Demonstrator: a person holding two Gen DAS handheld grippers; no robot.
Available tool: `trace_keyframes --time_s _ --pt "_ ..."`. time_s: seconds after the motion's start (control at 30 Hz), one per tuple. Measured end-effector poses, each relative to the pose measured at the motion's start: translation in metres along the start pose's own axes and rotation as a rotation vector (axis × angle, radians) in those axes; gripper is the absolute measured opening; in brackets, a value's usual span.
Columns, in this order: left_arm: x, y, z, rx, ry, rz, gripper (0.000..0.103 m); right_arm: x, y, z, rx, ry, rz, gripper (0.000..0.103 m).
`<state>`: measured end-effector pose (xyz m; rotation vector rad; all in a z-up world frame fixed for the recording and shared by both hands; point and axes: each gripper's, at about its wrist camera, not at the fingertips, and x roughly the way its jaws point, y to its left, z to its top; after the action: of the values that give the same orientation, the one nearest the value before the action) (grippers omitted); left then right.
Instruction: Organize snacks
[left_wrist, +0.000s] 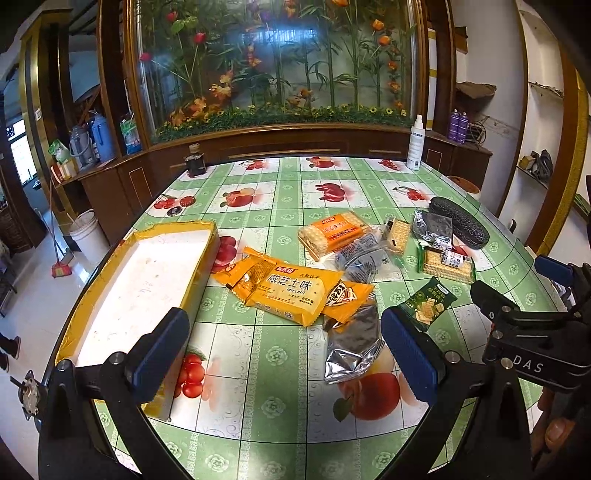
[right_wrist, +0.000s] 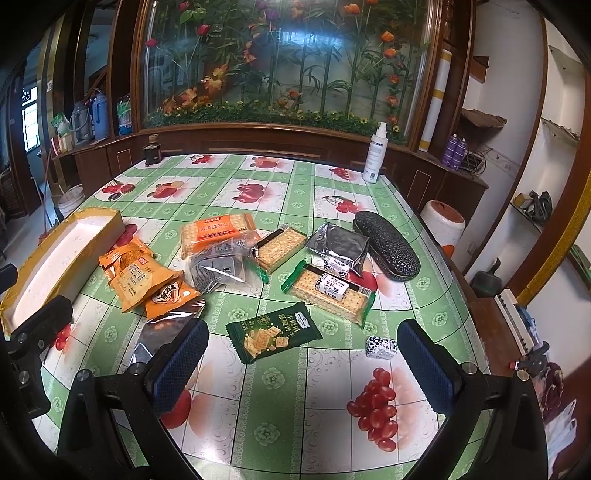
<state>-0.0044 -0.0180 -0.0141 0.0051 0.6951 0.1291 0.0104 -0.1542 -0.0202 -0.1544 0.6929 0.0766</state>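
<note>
Several snack packs lie loose on the fruit-print table (left_wrist: 280, 398). A yellow-taped white tray (left_wrist: 147, 280) sits at the left; it also shows in the right wrist view (right_wrist: 62, 251). Orange cracker packs (left_wrist: 284, 291) and a silver pouch (left_wrist: 351, 343) lie ahead of my left gripper (left_wrist: 284, 350), which is open and empty above the table. A dark green biscuit pack (right_wrist: 273, 330) lies just ahead of my right gripper (right_wrist: 303, 362), also open and empty. A small patterned candy (right_wrist: 380, 347) sits by its right finger.
A black glasses case (right_wrist: 386, 245) lies at the right of the pile. A white spray bottle (right_wrist: 375, 153) and a dark jar (right_wrist: 152, 149) stand at the table's far edge. A wooden cabinet with a glass flower display runs behind. A white stool (right_wrist: 443, 221) stands right of the table.
</note>
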Motion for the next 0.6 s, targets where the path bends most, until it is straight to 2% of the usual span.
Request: trace_keyframes --time_s 0.33,0.4,0.47,0.57,0.6 --pt "-0.001 0.001 -0.001 0.001 -0.002 0.004 0.103 0.000 0.001 -0.002 -0.001 0.006 0.003 0.103" --pt "0.000 0.003 -0.001 -0.008 0.004 -0.014 0.103 0.001 -0.001 -0.002 0.003 0.007 0.014 0.103" --pt "0.007 0.013 -0.001 -0.047 0.027 -0.081 0.103 0.001 -0.009 -0.004 0.021 0.005 0.052 0.103" --pt "0.029 0.031 -0.010 -0.087 0.103 -0.241 0.103 0.009 -0.034 -0.015 0.074 0.014 0.112 0.103" --pt "0.037 0.037 -0.015 -0.102 0.128 -0.268 0.103 0.013 -0.042 -0.019 0.093 0.027 0.126 0.103"
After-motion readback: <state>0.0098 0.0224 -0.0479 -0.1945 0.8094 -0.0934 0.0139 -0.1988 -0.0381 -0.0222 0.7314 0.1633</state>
